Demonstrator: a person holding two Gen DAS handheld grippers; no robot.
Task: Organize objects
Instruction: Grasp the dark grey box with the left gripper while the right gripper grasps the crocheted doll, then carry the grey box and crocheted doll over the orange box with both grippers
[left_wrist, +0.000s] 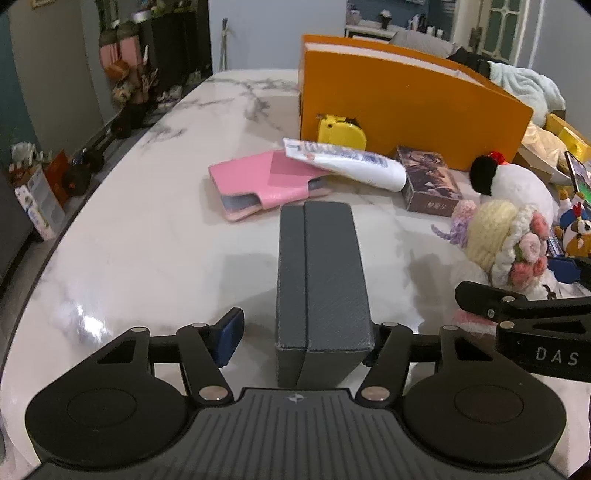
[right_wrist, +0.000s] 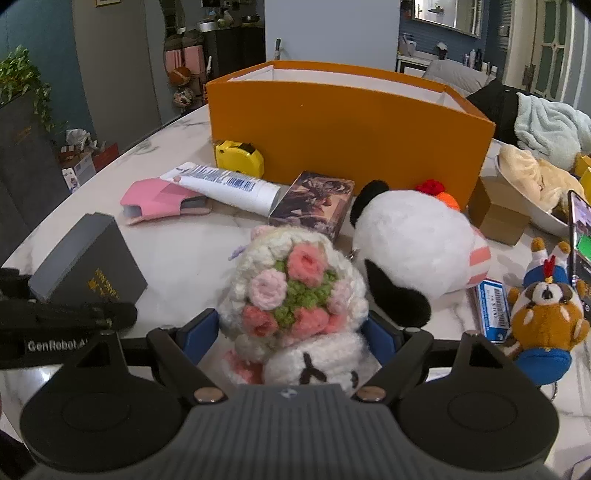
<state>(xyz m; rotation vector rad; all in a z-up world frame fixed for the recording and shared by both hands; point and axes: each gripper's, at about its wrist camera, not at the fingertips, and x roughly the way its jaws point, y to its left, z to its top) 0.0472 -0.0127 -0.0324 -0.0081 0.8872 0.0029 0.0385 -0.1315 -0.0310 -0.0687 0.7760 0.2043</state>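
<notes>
A grey box (left_wrist: 321, 277) lies on the marble table (left_wrist: 147, 240) between the fingers of my left gripper (left_wrist: 303, 332). Its left blue pad (left_wrist: 229, 339) stands a little apart from the box, and the right pad is hidden behind it. In the right wrist view the same grey box (right_wrist: 88, 258) sits at the left. My right gripper (right_wrist: 291, 332) has its blue pads against both sides of a crochet doll (right_wrist: 295, 280) with pink flowers. The doll (left_wrist: 498, 240) also shows at the right of the left wrist view. An open orange box (right_wrist: 351, 129) stands behind.
In front of the orange box (left_wrist: 406, 110) lie a pink case (right_wrist: 155, 199), a white tube (right_wrist: 229, 186), a yellow tape measure (right_wrist: 238, 157) and a card box (right_wrist: 314, 203). A panda plush (right_wrist: 413, 236), a small bird plush (right_wrist: 546, 321), a cardboard box (right_wrist: 498, 210) and a phone (right_wrist: 580, 236) crowd the right.
</notes>
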